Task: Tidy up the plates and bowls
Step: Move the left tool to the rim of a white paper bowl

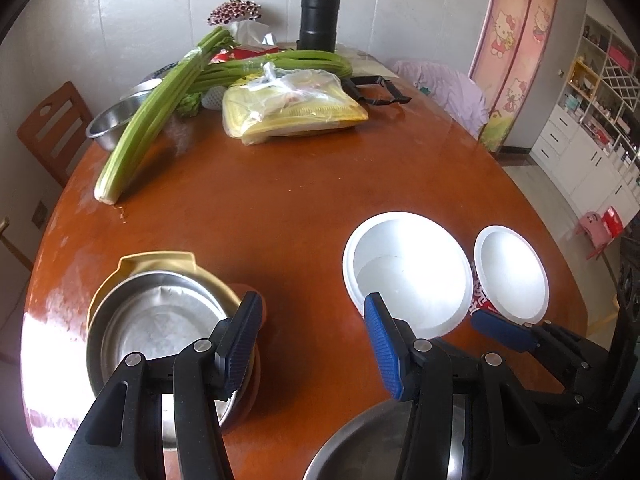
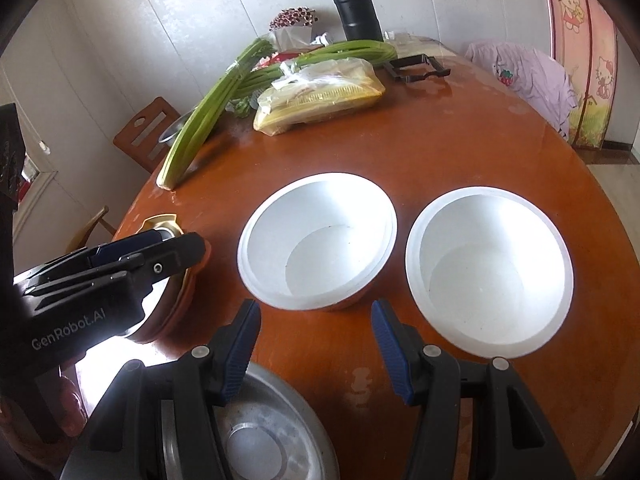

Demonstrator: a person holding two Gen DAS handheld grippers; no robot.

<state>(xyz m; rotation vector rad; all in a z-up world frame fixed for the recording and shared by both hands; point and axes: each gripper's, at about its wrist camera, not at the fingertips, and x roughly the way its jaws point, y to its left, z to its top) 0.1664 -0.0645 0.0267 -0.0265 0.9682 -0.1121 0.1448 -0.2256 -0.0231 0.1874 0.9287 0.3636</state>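
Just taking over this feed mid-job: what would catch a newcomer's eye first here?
Two bright white bowls sit side by side near the front of the glossy brown table. To their left is a steel bowl nested in a yellow dish, with the left tongs over its near rim. Long green celery stalks stretch across the far left, by a bagged yellow package and a black flask.
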